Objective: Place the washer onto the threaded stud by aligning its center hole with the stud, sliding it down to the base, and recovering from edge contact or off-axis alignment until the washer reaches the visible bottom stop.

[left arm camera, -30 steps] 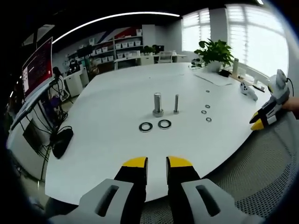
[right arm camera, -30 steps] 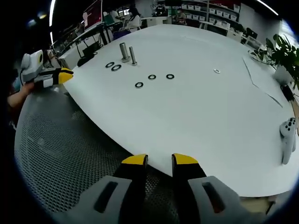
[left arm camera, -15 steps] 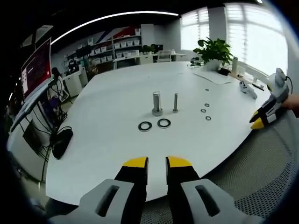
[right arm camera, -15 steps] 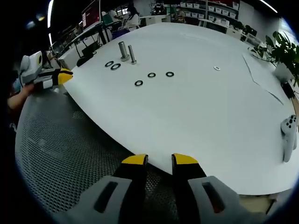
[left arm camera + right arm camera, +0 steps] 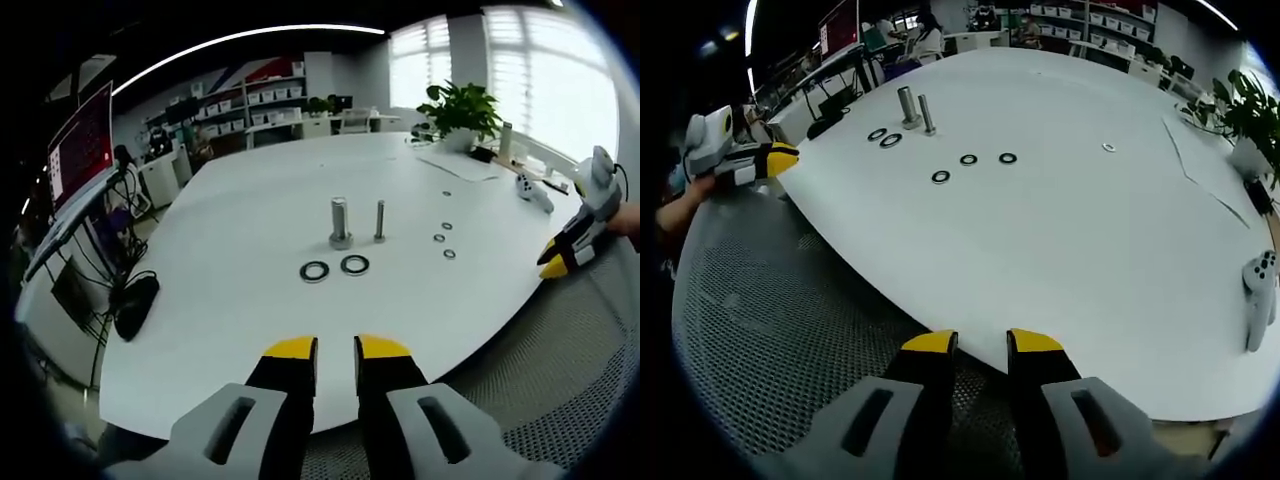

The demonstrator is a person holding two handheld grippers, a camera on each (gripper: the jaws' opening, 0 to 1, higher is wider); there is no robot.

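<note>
Washers (image 5: 334, 268) untouched, fingers (image 5: 290, 349) (both pairs) slightly parted

Left gripper view: table (image 5: 240, 210) w/ two upright studs mid-surface, thick stud (image 5: 340, 222) left of thin stud (image 5: 380, 220), close together. Two large washers (image 5: 334, 268) lie side by side on table just in front of studs. Three small washers (image 5: 443, 239) in a row to the right, a fourth farther back. Potted plant (image 5: 460, 115) at far right edge. Right gripper (image 5: 560, 262) at table's right edge; left gripper (image 5: 335, 348) at near edge, jaws slightly apart.
</note>
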